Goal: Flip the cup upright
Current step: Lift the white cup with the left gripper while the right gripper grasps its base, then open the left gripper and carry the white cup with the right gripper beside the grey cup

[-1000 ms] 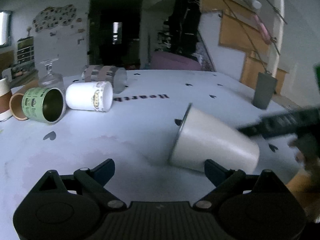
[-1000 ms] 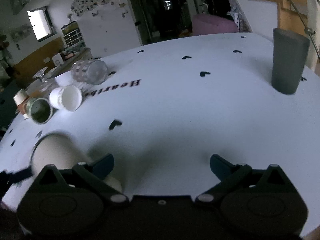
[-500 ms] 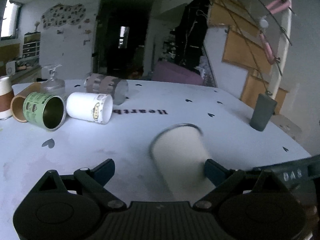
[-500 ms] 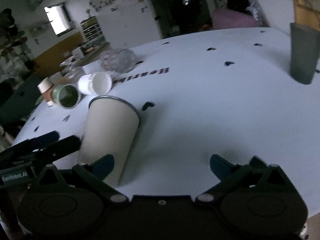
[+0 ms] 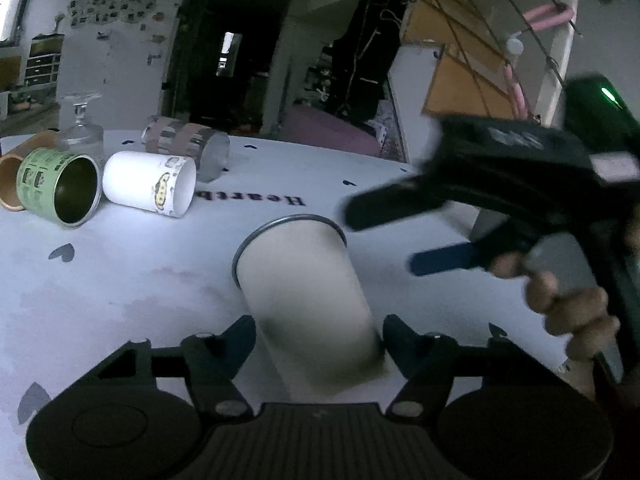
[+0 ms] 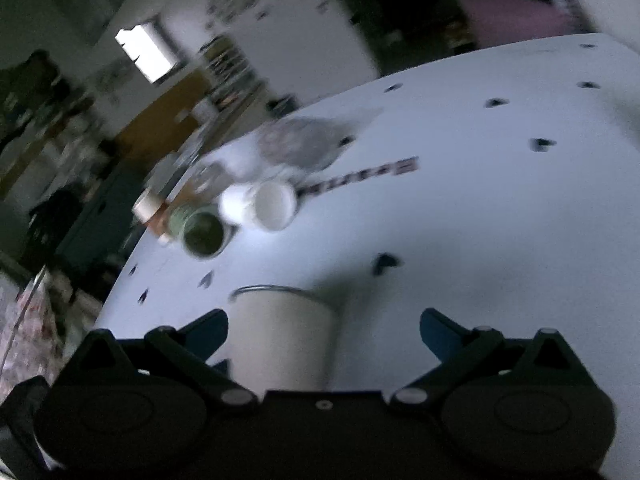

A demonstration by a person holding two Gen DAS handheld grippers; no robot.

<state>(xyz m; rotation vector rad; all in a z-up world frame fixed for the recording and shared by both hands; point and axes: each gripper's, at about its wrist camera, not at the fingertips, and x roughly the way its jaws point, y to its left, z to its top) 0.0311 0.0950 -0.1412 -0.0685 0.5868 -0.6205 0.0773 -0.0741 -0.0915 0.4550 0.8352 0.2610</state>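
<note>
A cream paper cup [image 5: 308,296] with a dark rim lies on its side on the white table [image 5: 140,280], mouth pointing away. My left gripper [image 5: 318,340] is open, its fingers on either side of the cup's base end, touching or nearly so. The cup also shows in the right wrist view [image 6: 280,340], blurred, between the fingers of my open right gripper [image 6: 324,330], nearer the left finger. The right gripper shows in the left wrist view [image 5: 400,236], hovering open above and to the right of the cup.
At the far left lie a green tin cup [image 5: 60,188], a white mug [image 5: 150,186], a patterned glass [image 5: 186,146] and a brown paper cup [image 5: 10,180], all on their sides. An upturned stemmed glass [image 5: 80,128] stands behind them.
The cup has rolled so its mouth points away, and now lies between my left fingers. The right gripper has swung in over the cup from the right; its view is motion-blurred.
</note>
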